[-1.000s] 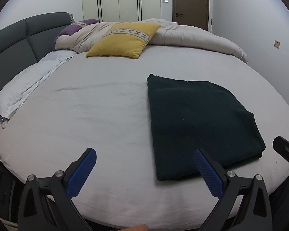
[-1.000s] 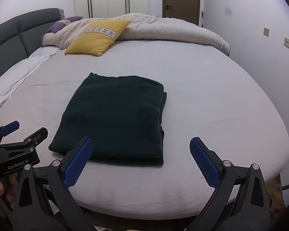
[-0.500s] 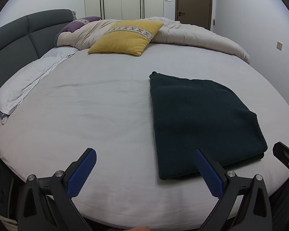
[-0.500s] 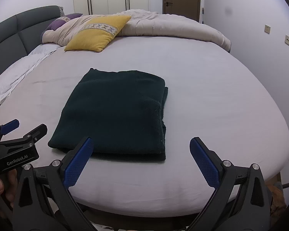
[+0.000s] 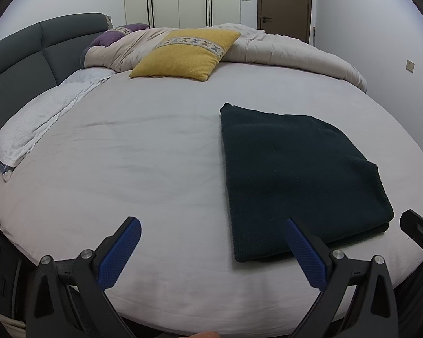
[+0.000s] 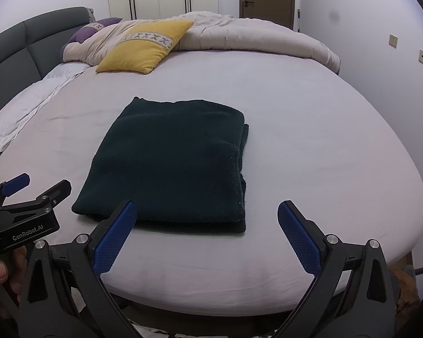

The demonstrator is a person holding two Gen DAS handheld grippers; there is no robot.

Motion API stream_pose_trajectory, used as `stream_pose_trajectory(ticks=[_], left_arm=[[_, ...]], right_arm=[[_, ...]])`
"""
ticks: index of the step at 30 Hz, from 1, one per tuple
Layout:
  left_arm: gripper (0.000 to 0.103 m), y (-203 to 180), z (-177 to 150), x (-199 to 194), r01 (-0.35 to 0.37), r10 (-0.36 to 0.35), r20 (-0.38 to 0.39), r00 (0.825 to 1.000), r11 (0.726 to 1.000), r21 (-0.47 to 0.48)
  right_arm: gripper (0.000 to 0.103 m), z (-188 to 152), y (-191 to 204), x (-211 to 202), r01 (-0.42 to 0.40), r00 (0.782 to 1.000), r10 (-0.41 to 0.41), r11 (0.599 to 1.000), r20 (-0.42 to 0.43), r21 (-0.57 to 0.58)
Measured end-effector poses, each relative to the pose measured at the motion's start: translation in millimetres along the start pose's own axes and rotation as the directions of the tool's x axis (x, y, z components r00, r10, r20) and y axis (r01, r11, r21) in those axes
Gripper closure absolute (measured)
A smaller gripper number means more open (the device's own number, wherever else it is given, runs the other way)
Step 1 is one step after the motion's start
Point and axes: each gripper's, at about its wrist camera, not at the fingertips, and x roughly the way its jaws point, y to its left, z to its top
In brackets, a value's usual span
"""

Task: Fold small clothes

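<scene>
A dark green garment [image 5: 296, 174] lies folded in a flat rectangle on the round bed, near its front edge; it also shows in the right wrist view [image 6: 172, 163]. My left gripper [image 5: 211, 249] is open and empty, held in front of the bed edge to the left of the garment. My right gripper [image 6: 207, 232] is open and empty, held just in front of the garment's near edge. Neither touches the cloth. The left gripper also shows at the left of the right wrist view [image 6: 28, 197].
The bed sheet [image 5: 127, 169] is pale and smooth. A yellow cushion [image 5: 186, 53] and a beige duvet [image 5: 282, 48] lie at the far side. A white towel [image 5: 36, 124] lies along the left by the grey headboard [image 5: 17, 64].
Both grippers have drawn back and risen slightly from the bed; the garment sits a little farther off. The garment itself has not moved.
</scene>
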Motion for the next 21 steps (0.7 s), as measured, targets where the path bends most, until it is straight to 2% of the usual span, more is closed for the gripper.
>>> stream_pose_trajectory(ticks=[21], left_arm=[[0.000, 0.8, -0.6, 2.6, -0.002, 0.002, 0.000, 1.000, 1.000, 0.000]], right_arm=[[0.001, -0.3, 1.0, -0.7, -0.002, 1.000, 0.002, 1.000, -0.001, 0.003]])
